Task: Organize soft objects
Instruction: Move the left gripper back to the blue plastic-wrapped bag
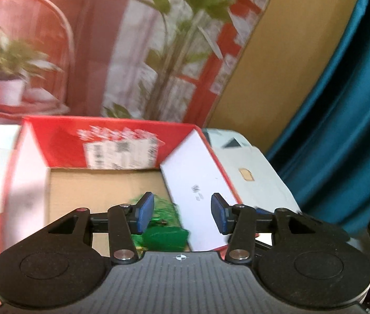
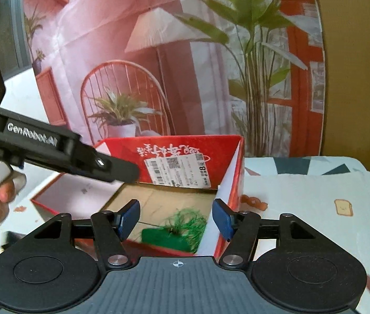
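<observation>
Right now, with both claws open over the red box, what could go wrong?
1. The box has raised flaps; the left claw hangs right by the white flap and could knock it.
2. The green toy has loose threads that may snag a claw.
3. Both claws work close together above the box, so they may bump; the right claw is near.

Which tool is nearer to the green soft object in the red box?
Apparently left. The left tool hangs open above the green soft object; the right tool, also open, sits back at the red box edge.

Soft, even indoor light, no hard shadows. The left wrist view is smeared by motion blur; the right is sharper. Fisheye bending curves both edges.
</observation>
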`<move>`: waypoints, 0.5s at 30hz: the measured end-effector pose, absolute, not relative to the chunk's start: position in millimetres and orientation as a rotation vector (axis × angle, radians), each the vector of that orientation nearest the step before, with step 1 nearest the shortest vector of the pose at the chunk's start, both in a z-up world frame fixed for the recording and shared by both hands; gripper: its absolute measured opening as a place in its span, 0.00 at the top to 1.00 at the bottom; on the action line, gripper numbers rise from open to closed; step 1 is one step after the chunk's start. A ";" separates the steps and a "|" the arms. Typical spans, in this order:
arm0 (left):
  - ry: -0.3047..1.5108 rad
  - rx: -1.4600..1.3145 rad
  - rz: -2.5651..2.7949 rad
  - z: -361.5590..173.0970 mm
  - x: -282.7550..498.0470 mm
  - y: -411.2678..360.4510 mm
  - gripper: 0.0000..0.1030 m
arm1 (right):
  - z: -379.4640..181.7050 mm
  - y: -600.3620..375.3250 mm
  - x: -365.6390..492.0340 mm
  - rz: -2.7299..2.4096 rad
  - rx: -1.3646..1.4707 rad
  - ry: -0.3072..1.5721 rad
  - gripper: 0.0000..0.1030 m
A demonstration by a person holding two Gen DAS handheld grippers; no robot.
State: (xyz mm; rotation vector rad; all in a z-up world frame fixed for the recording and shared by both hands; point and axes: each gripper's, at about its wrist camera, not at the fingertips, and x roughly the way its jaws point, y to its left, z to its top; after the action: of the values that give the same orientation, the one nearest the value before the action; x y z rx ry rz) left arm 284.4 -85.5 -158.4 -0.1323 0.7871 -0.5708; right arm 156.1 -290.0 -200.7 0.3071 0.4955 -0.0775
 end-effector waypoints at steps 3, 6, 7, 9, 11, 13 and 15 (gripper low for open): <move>0.748 -0.138 -0.530 -150.6 265.5 -63.3 0.51 | -200.4 -279.9 140.2 -0.079 0.331 0.478 0.43; 0.710 -0.141 -0.492 -147.3 243.5 -40.4 0.51 | -199.1 -267.3 124.7 -0.070 0.343 0.459 0.43; 0.701 -0.139 -0.474 -147.7 234.9 -32.7 0.51 | -199.1 -262.3 120.0 -0.064 0.337 0.457 0.44; 0.689 -0.139 -0.436 -151.3 222.1 -20.3 0.51 | -200.0 -253.7 112.8 -0.057 0.320 0.459 0.44; 0.688 -0.151 -0.405 -154.9 211.4 -11.6 0.51 | -201.4 -247.0 106.5 -0.052 0.314 0.465 0.44; 0.697 -0.182 -0.381 -162.0 203.5 -3.9 0.51 | -203.6 -241.5 101.0 -0.048 0.320 0.471 0.44; 0.709 -0.212 -0.363 -168.0 199.4 1.3 0.51 | -206.0 -237.8 98.6 -0.046 0.326 0.481 0.44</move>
State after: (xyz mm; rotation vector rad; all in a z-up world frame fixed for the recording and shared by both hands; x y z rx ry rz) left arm 199.4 1.3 -168.0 -0.2125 0.7093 -0.3629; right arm 98.6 -237.8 -206.0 0.3255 0.4805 -0.0464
